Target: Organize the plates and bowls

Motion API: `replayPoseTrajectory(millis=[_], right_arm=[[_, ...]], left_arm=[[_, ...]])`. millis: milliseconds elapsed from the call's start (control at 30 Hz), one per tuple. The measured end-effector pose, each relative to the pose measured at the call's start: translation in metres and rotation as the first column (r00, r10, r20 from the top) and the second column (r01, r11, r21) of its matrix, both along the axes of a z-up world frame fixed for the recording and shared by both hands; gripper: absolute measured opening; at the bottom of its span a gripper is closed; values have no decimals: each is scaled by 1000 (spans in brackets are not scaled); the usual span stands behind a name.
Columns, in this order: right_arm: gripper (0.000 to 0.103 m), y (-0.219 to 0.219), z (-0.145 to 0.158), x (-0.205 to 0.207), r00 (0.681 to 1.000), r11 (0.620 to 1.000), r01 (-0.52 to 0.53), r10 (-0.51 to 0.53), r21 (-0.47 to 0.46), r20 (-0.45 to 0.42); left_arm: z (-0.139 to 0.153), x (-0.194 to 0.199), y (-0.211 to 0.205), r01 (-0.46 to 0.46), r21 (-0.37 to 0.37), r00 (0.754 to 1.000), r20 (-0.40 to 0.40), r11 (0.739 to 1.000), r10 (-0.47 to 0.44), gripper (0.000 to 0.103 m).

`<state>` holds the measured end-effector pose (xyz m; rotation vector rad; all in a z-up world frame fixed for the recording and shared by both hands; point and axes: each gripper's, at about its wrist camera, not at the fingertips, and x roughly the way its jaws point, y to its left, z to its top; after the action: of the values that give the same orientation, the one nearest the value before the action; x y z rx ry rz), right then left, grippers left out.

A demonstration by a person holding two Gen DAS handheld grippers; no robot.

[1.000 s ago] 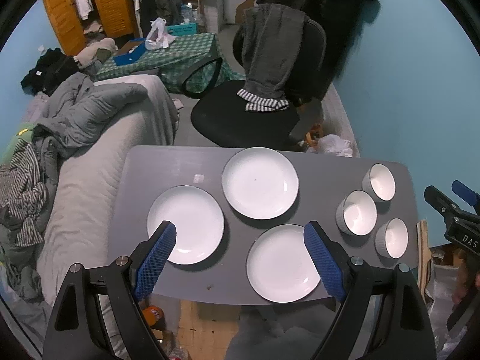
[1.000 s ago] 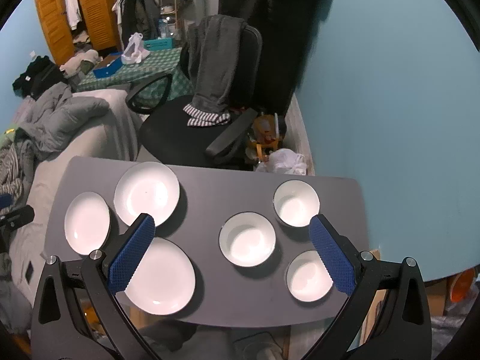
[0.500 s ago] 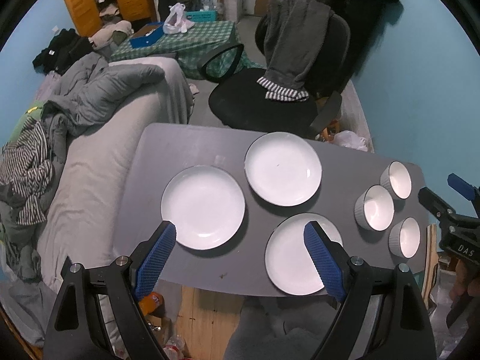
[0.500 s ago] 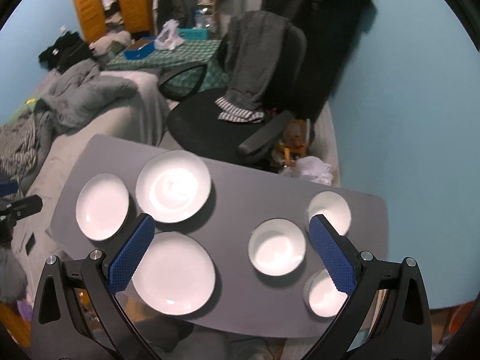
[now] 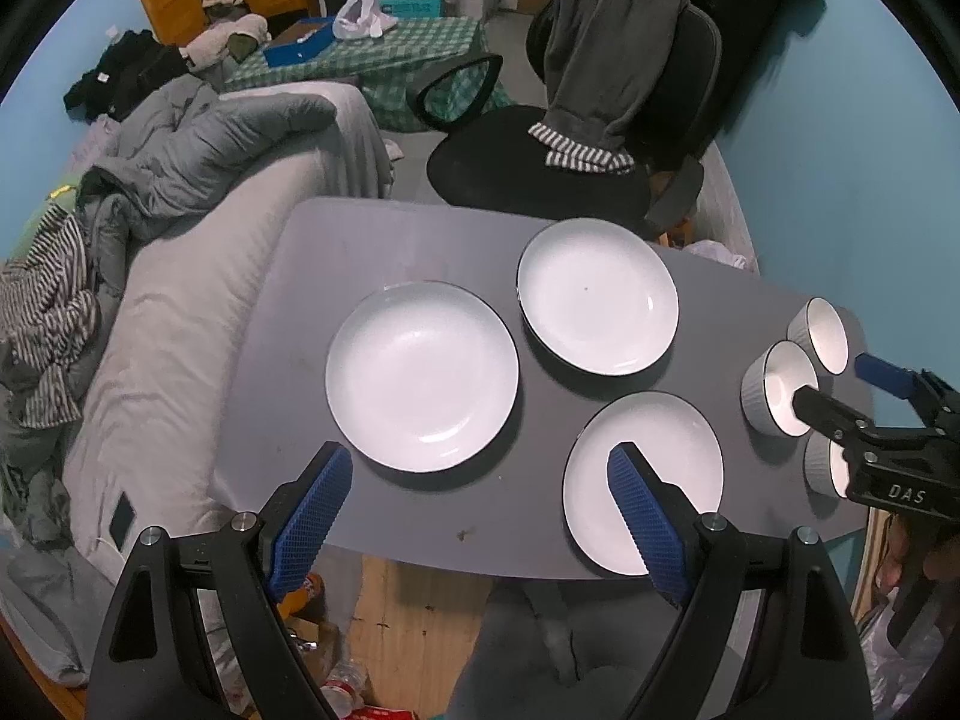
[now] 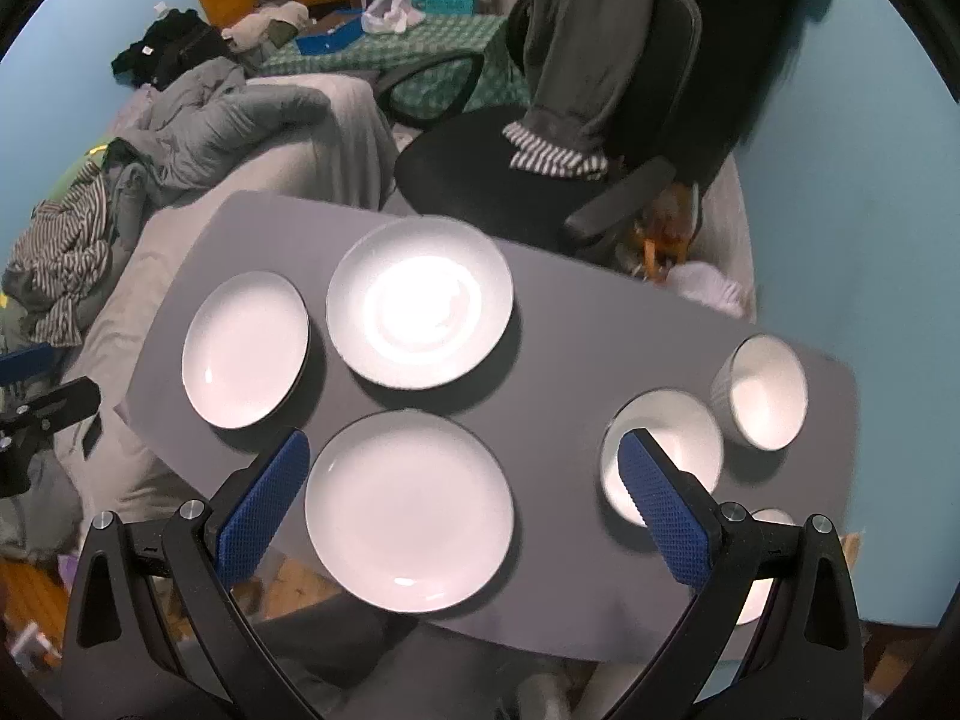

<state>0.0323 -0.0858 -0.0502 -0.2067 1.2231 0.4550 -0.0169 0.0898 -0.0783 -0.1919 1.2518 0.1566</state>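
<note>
Three plates (image 5: 422, 376), three bowls (image 6: 759, 391): all separate on our gray table (image 5: 372, 240); nothing stacked. Left gripper (image 5: 474, 525), right gripper (image 6: 462, 510): wide, empty, hovering. Next, we judge: lower onto one plate's rim.

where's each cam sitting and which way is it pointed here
Left wrist: on the left gripper, above the table's near left, looking down at three plates; its open blue fingers show, with the right gripper entering at right.
Right wrist: on the right gripper, above the near edge, looking down over the near plate and bowls; its open fingers show.
Shared: the grey table, all three plates, the bowls, the black chair.
</note>
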Motion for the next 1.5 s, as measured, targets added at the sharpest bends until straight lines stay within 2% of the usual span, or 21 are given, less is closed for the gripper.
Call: replayPoseTrajectory(millis=[300,667,1000,1200,1367,1500], right_arm=[[101,3,-40,1,995,1000,11,-11,0,-94],[101,1,-96,2,988,998,-38,30,-50,-151],[101,-6,-136,1,980,997,-57,46,-51,-194],[96,-12,-158,5,969,998,-51,40,-42,-245],[91,-12,-172,5,954,998,-53,45,-19,-295],[82,-7,-179,4,945,996,-92,82,-18,-316]], left_arm=[[-44,-2,-7,21,-66,999,-35,998,-23,88],[-95,4,-32,91,-35,989,-110,995,-95,88],[-138,4,-46,104,-57,974,-195,993,-114,88],[-158,4,-45,76,-91,966,-240,993,-96,88],[-163,7,-39,48,-97,963,-261,994,-72,88],[-168,9,-36,39,-89,958,-279,995,-63,88]])
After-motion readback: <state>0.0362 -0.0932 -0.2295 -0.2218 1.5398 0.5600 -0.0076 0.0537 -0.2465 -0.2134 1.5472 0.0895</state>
